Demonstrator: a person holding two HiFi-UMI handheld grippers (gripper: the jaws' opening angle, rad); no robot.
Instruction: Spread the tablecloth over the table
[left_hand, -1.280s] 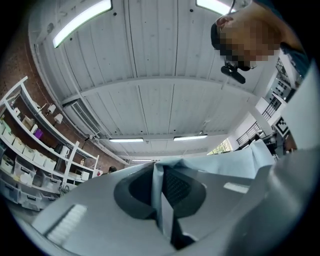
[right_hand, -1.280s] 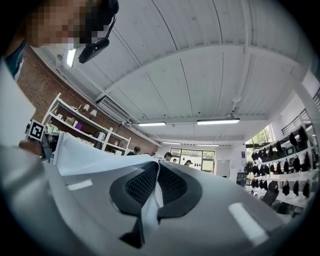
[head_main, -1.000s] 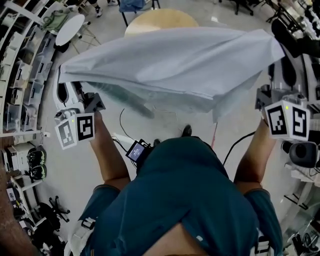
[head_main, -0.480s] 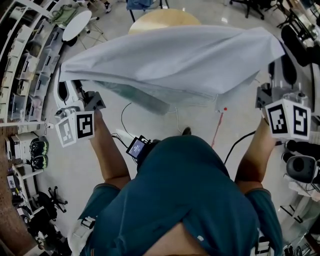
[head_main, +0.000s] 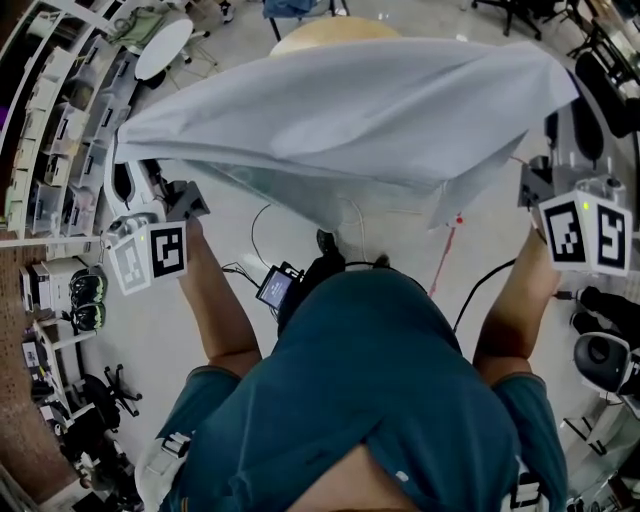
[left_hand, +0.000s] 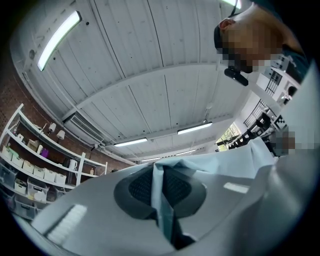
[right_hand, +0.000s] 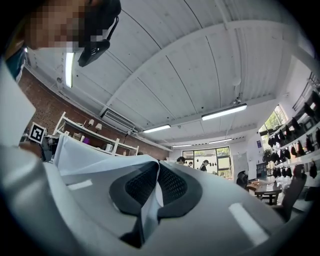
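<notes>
Tablecloth (head_main: 350, 110) hung in air, pale, stretched wide between both grippers, sagging in middle, above floor (head_main: 150, 330). Round wooden surface (head_main: 325, 33) showed only little, past cloth's far edge. Left gripper (left_hand: 162, 195): fingers (left_hand: 135, 190) pressed together on thin fold at cloth's left corner. Right gripper (right_hand: 150, 195): fingers (right_hand: 175, 187) clamped same way on right corner. Shelves (head_main: 50, 150) stood at left.

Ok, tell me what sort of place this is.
Probably a lab or workshop: long storage shelves, a swivel chair, and a brick wall under a strip light.
</notes>
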